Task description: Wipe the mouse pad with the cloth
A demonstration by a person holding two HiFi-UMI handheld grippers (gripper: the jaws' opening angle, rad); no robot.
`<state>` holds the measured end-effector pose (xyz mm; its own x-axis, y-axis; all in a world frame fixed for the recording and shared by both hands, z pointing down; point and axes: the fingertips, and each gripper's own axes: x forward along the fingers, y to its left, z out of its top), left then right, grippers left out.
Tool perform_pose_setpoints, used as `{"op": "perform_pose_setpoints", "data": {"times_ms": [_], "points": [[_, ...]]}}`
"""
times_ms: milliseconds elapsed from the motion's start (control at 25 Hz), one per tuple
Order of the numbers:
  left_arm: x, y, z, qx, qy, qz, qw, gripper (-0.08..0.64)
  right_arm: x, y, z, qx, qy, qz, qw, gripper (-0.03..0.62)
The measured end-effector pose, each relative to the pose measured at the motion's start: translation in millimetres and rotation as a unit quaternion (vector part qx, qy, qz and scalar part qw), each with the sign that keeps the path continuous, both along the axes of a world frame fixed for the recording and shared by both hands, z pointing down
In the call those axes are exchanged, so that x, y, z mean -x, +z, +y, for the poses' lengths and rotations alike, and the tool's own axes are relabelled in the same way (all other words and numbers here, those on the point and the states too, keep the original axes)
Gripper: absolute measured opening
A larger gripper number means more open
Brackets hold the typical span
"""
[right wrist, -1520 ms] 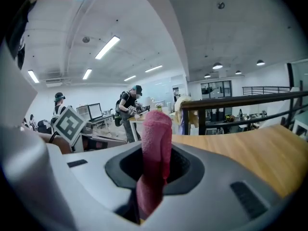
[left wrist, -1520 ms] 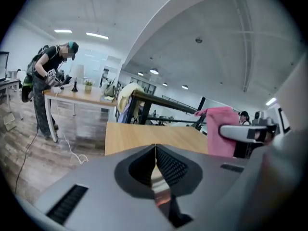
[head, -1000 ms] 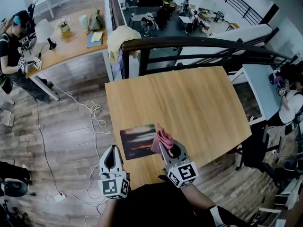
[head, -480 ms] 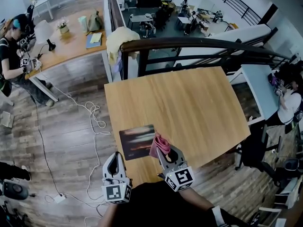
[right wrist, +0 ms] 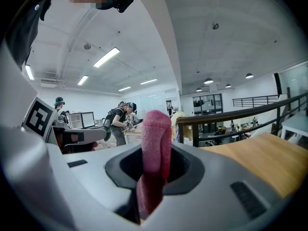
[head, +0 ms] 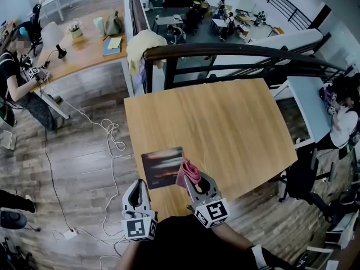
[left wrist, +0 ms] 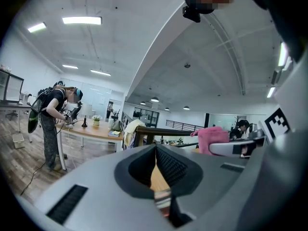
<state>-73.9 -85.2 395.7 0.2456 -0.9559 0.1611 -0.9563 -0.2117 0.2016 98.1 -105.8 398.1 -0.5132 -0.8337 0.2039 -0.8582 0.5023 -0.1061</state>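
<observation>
Task state: the wipe did not look started. Right gripper (head: 195, 184): jaws clamped on the pink cloth (head: 189, 170). The right gripper view showed the cloth (right wrist: 154, 158) pinched upright between them, with a folded wad standing out past the tips. Left gripper (head: 135, 191): jaws brought together with nothing between them, confirmed in the left gripper view (left wrist: 156, 170). It was held low at the near edge of the counter (head: 225, 122), just below the near left corner of the mouse pad (head: 162, 169). The pad lay flat at the near left part of the counter, dark with a pale streaked print. Its long axis ran roughly side to side, along the counter's near edge. Key relation: the pad lay to the left of the right jaws and slightly ahead of them, and the cloth overlapped the pad's right edge in the head view. Whether the cloth was touching the pad or hanging just above it could not be told from these views. The right gripper was the one placed to work. Judgement: the coming move would be to lower the cloth onto the pad and stroke leftward along the long axis. The left gripper was near enough to steady the near corner if the pad slid. Count: one mouse pad, one cloth, two grippers, one counter.
</observation>
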Motion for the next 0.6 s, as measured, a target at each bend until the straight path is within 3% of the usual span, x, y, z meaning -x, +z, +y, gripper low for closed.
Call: {"op": "perform_pose_setpoints", "data": {"times_ms": [600], "points": [[1.0,1.0,4.1,0.002,-0.001,-0.005,1.0,0.023,0.0,-1.2,4.2,0.0,0.001,-0.003,1.0,0.087]]}}
